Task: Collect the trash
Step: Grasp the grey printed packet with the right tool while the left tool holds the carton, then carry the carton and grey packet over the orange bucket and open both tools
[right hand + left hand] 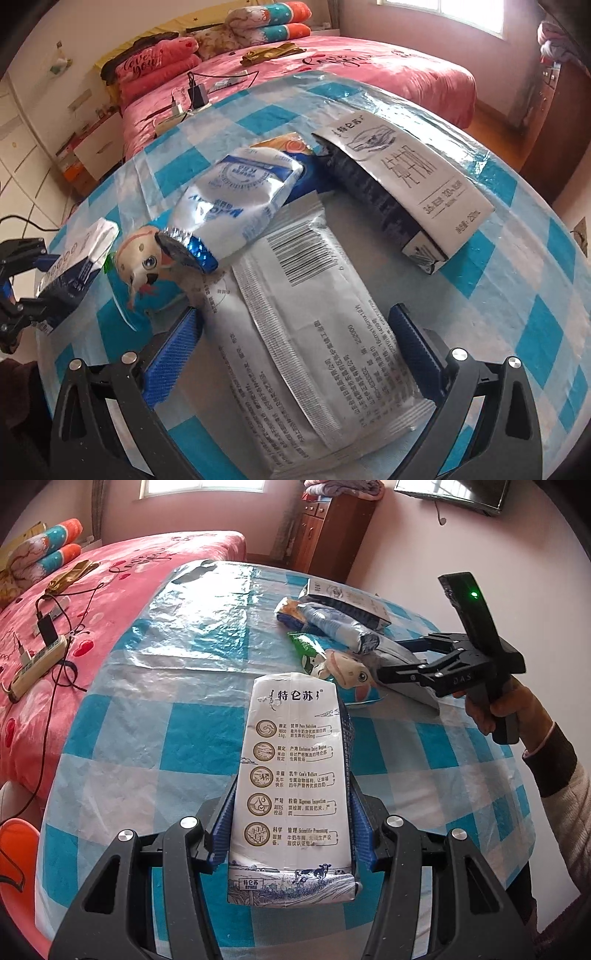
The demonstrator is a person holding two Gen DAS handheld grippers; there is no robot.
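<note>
Tilting steeply down over the checked desk [155, 738], the left claw [291, 834] is clamping a flattened milk carton [295, 775], while the right claw [295, 354] is straddling a grey wrapper [303, 332], its grip unclear.

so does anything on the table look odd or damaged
No spill shows. The trash is just crushed: the milk carton clamped in the left hand-held gripper is dented and flattened, and the blue-and-white pouch lies crumpled across the grey packet. A small toy head sits oddly among the wrappers.
</note>
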